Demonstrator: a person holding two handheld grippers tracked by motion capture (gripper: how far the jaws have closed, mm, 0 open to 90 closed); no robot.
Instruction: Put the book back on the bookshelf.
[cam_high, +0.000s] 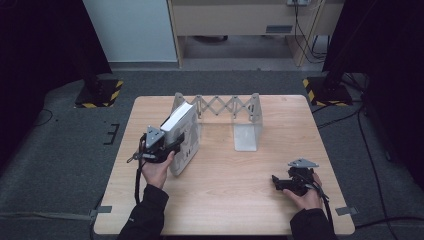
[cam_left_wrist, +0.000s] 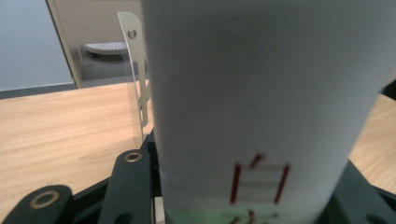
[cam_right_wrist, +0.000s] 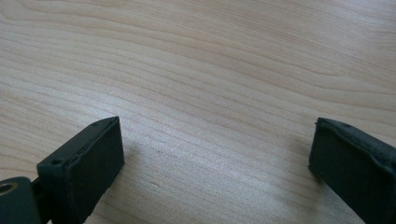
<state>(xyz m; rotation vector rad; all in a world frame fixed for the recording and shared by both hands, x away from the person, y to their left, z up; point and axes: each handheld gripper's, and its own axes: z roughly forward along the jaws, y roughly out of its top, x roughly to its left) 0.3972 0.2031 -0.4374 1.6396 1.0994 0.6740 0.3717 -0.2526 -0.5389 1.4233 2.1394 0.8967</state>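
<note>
Both my grippers are working: left gripper (cam_high: 172, 145) is clamping the tilted book (cam_high: 182, 131) between its jaws, risking slippage, while right gripper (cam_high: 278, 181) is idling, jaws apart.

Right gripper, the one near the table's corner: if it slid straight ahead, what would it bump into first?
Probably nothing soon. The right gripper points left across bare table, jaws open; the book looks off that line.

Light wooden table (cam_high: 225, 200), expandable metal book rack (cam_high: 235, 112) standing at its far edge
</note>
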